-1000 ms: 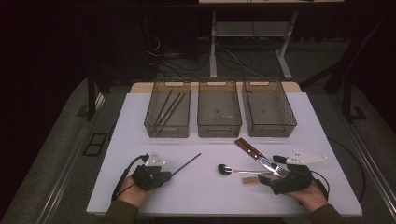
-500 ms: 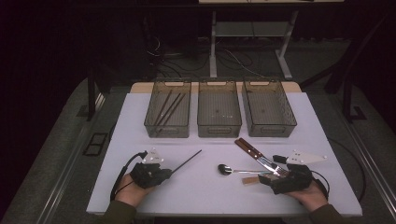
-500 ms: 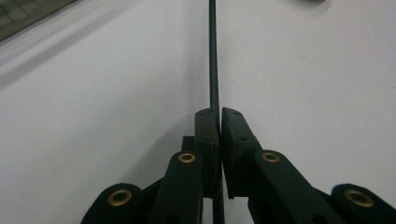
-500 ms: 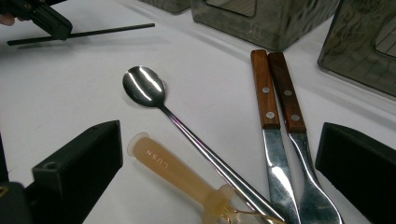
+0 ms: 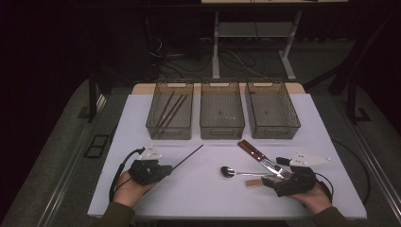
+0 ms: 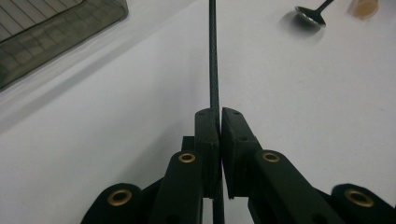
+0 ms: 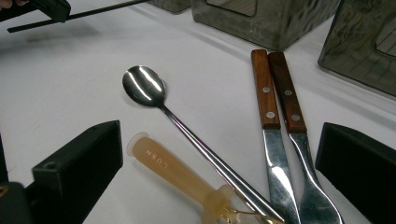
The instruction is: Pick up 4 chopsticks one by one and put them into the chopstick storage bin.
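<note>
My left gripper (image 5: 165,169) is shut on the near end of a thin black stick (image 5: 188,157) that points toward the bins. In the left gripper view the jaws (image 6: 219,114) pinch the stick (image 6: 213,56) over the white table. At the front right my right gripper (image 5: 275,178) is open and holds nothing. Between its jaws (image 7: 219,154) lie a steel spoon (image 7: 144,86), a translucent amber handle (image 7: 173,170), and a knife (image 7: 262,88) and fork (image 7: 286,91) with wooden handles. The spoon's bowl (image 5: 227,171) faces left.
Three smoky plastic bins stand side by side at the back of the white table (image 5: 198,198). The left bin (image 5: 169,134) holds several dark sticks. The middle bin (image 5: 222,132) and right bin (image 5: 274,133) look bare. Dark floor and cables lie beyond.
The left gripper has shifted slightly with the stick, whose far tip has swung a little toward the bins. The right gripper and the cutlery have stayed put.
</note>
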{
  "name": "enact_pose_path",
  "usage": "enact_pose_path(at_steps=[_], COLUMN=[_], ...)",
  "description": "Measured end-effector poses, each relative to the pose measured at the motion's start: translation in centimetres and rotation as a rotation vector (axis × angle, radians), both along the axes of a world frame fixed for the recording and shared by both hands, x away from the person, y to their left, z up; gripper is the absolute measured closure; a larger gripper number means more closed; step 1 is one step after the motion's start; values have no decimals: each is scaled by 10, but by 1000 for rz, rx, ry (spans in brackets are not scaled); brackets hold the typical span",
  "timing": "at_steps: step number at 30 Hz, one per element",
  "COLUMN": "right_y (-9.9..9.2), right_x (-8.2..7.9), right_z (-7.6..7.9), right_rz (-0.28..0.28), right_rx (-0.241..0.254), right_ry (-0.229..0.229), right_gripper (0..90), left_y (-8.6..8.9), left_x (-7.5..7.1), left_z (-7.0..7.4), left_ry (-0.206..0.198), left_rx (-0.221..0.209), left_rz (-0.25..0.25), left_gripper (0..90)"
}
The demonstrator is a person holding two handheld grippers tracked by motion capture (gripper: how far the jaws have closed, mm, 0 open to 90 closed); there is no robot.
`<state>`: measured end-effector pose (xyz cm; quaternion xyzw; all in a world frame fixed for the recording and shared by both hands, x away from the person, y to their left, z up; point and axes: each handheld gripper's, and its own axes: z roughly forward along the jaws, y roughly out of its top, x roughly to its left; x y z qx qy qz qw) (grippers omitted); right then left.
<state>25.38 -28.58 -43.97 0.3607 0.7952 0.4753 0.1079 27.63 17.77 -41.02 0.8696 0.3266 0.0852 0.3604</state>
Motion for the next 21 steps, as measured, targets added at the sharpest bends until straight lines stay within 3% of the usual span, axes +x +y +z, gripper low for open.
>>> enact_pose_path(at_steps=[21], right_y=[-1], right_x=[1], right_z=[0], right_rz=[-2], right_rx=[-1], right_ry=[-3], right_gripper=[5], left_y=[12], left_x=[26], left_z=[23], left_ry=[-19], left_rx=[-96], left_rz=[33], left_gripper=[857])
